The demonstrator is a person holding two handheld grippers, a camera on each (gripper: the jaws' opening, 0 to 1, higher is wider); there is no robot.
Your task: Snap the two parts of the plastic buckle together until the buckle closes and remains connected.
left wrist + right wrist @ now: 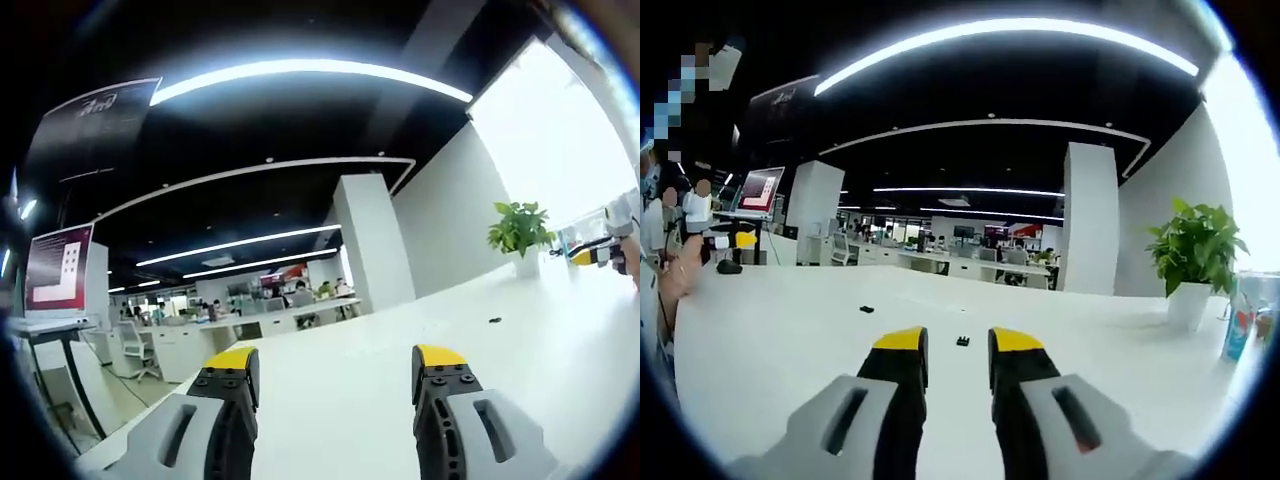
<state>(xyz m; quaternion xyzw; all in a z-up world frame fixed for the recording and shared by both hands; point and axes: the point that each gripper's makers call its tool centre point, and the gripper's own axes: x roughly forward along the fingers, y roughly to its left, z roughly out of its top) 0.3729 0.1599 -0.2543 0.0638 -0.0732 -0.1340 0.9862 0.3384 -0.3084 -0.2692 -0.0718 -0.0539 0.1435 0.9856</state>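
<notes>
Open white tabletop (790, 340) is being left free ahead. Passage is being narrowed only by two small buckle parts (963, 341) and a potted plant (1195, 262) at the far right.

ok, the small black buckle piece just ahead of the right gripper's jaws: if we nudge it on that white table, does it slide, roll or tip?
Probably slides. The buckle piece looks low and flat on the smooth, glossy white table, so tipping seems unlikely. It has no rounded shape I can make out, so rolling is doubtful. It looks tiny beside the right gripper, whose jaws stand open, so probably light and easily skidded away. Detail is too small to be sure.
</notes>
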